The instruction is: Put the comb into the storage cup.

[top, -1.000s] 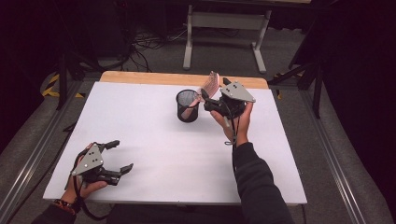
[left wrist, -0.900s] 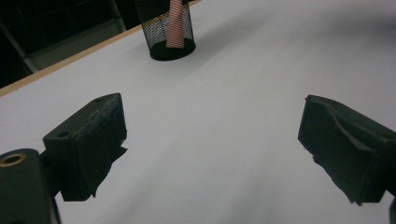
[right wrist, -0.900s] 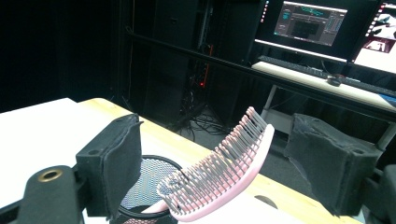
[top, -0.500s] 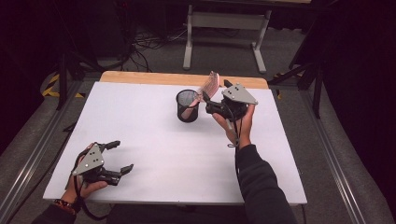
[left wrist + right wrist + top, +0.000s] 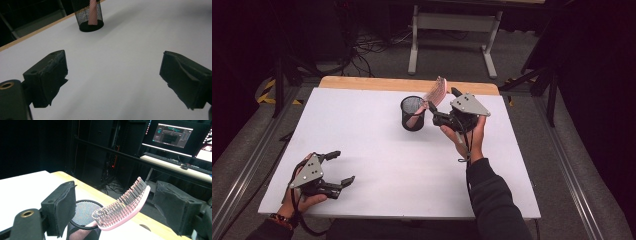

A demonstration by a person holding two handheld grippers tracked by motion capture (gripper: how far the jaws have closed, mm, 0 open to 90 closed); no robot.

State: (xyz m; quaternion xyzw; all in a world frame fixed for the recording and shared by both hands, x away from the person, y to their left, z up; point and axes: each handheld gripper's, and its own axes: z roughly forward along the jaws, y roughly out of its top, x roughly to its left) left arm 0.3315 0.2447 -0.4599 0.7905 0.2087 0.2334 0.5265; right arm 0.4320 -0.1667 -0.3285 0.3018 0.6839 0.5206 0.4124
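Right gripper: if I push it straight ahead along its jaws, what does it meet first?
Most likely the pink hairbrush, whose bristled head lies between the open jaws of the right gripper, handle down in the black mesh cup. Neither pad seems to touch it, though depth is hard to judge.

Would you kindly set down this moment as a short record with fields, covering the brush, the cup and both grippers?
Surface: white table with a wooden far edge
Container: black mesh cup, upright, at the far middle of the table
Item: pink hairbrush, handle down inside the cup, bristled head leaning out above the rim
Right gripper: beside the cup, fingers open on either side of the brush head, not pressing on it
Left gripper: open, with nothing between its fingers, low over the near left of the table
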